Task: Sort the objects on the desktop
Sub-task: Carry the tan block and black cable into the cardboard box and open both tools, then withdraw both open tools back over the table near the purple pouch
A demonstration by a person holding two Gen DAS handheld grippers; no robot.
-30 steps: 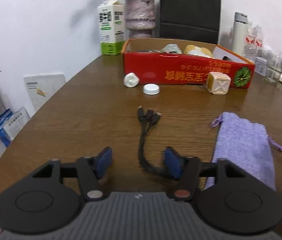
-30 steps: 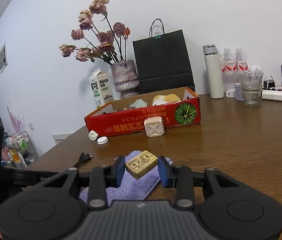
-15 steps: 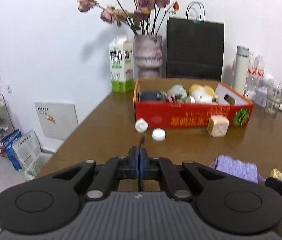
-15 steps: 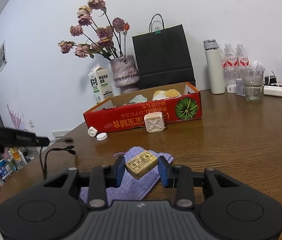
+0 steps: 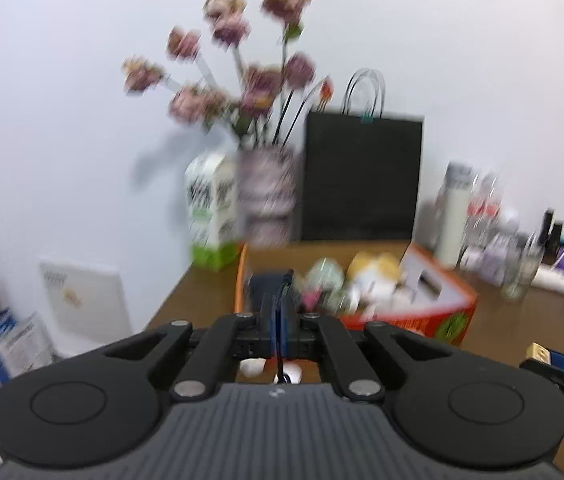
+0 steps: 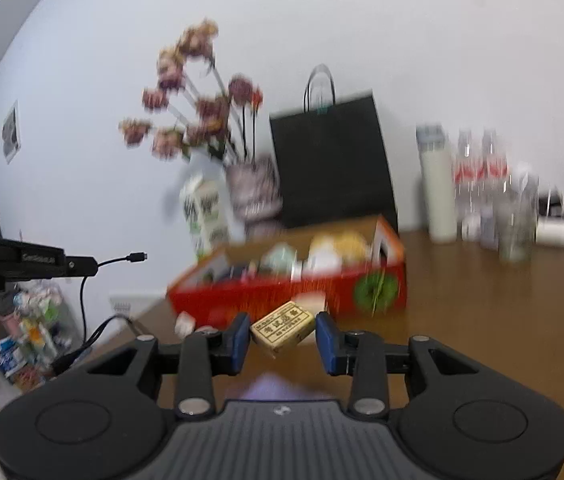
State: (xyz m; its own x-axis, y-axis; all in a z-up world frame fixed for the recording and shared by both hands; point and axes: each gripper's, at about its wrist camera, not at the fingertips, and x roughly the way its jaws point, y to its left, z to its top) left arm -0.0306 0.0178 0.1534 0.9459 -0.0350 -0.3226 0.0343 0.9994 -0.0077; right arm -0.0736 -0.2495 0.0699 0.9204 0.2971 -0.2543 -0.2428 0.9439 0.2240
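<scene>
While both views are blurred, the left gripper [image 5: 280,330] clamps a thin black multi-plug cable [image 6: 82,292], which dangles below its closed pads. Narrowly parted, the right gripper [image 6: 283,338] pinches a tan printed rectangular block [image 6: 282,326] between blue pads.

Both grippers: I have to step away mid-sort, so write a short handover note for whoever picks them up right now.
Left gripper: shut on the black cable, lifted clear of the table, its ends dangling.
Right gripper: shut on the small tan block, held in the air short of the red box.
Done: several items already lie in the red box.
Left on the table: purple pouch, two small white pieces and a cream cube in front of the box.
Likely next: drop the cable and the block into the box, then collect the rest.
</scene>
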